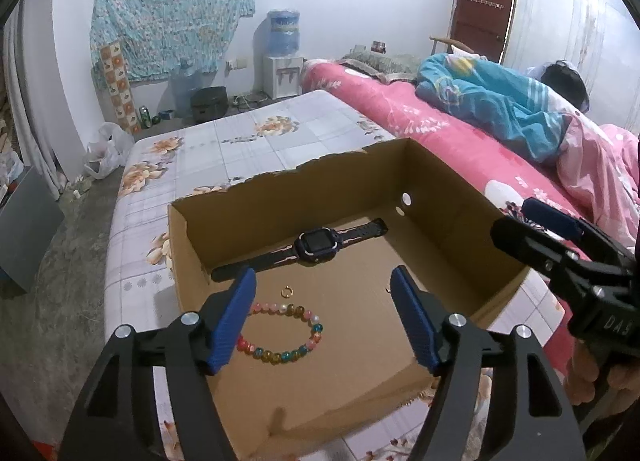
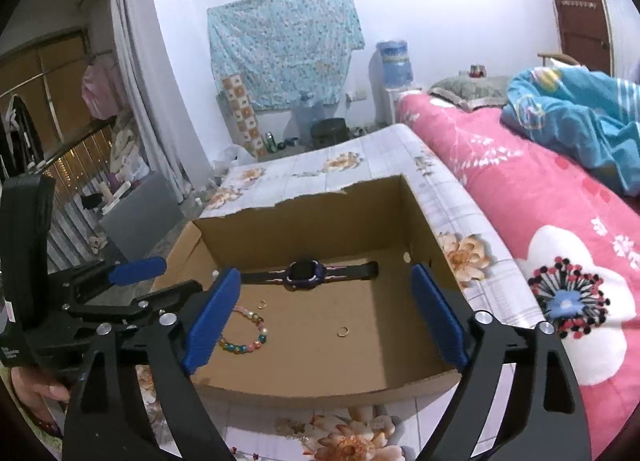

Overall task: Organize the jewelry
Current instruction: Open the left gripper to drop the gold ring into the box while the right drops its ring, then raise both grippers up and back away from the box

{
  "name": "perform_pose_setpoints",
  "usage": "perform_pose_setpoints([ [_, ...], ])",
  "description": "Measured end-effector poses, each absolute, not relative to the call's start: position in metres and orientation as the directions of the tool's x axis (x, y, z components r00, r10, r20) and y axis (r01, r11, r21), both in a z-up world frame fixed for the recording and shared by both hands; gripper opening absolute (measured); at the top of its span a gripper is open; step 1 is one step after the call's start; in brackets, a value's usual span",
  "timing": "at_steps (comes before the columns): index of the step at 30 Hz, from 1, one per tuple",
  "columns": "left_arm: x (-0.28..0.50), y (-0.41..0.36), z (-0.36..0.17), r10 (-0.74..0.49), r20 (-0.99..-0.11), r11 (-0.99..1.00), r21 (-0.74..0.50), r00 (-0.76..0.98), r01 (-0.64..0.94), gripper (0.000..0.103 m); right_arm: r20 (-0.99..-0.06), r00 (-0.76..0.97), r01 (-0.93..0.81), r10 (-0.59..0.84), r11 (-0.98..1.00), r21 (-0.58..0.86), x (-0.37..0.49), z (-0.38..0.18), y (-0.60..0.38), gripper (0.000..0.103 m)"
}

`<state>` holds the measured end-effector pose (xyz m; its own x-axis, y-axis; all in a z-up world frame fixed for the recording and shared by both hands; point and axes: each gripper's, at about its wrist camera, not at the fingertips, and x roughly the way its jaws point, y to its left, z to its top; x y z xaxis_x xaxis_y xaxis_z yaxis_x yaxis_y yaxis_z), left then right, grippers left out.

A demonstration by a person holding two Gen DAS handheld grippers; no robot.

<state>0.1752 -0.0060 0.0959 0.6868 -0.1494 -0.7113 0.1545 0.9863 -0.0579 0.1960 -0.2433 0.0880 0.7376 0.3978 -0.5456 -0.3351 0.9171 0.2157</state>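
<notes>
Left wrist view, cardboard box (image 1: 192, 237) on floral mattress (image 1: 248, 141), white-walled bedroom

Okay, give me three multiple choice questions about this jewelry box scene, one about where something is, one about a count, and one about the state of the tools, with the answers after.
1. Where does the watch lie in the cardboard box?
A. along the far wall
B. in the near right corner
C. outside, on the bed

2. How many small gold rings lie on the box floor?
A. none
B. two
C. five

3. How do the left tool and right tool stand?
A. both clamped on the bead bracelet
B. one holding the watch
C. both open, holding nothing

Answers:
1 A, its strap runs along the far wall.
2 B, one ring near the bead bracelet, another ring to the right.
3 C, nothing lies between either pair of blue pads.
</notes>
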Motion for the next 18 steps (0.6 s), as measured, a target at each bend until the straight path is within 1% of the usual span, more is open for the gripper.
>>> perform_pose_setpoints([
  [2,0.169,-0.005,0.097,-0.163,-0.71,0.985,-0.075,0.685,0.157,0.072,-0.539,0.742,-0.337,0.399,0.917,0.215,0.191,0.091,-0.243,0.088],
  [4,0.165,-0.004,0.099,-0.176,-0.708,0.983,-0.092,0.684,0.158,0.072,-0.536,0.742,-0.339,0.404,0.915,0.22,0.187,0.093,-0.241,0.089],
  [11,0.146,-0.009,0.107,-0.195,-0.683,0.979,-0.093,0.703,0.18,0.075,-0.526,0.756,-0.343,0.39,0.92,0.189,0.173,0.1,-0.235,0.095],
  [18,0.13,-0.009,0.108,-0.215,-0.676,0.975,-0.106,0.705,0.195,0.078,-0.515,0.776,-0.317,0.365,0.931,0.182,0.162,0.106,-0.238,0.095],
])
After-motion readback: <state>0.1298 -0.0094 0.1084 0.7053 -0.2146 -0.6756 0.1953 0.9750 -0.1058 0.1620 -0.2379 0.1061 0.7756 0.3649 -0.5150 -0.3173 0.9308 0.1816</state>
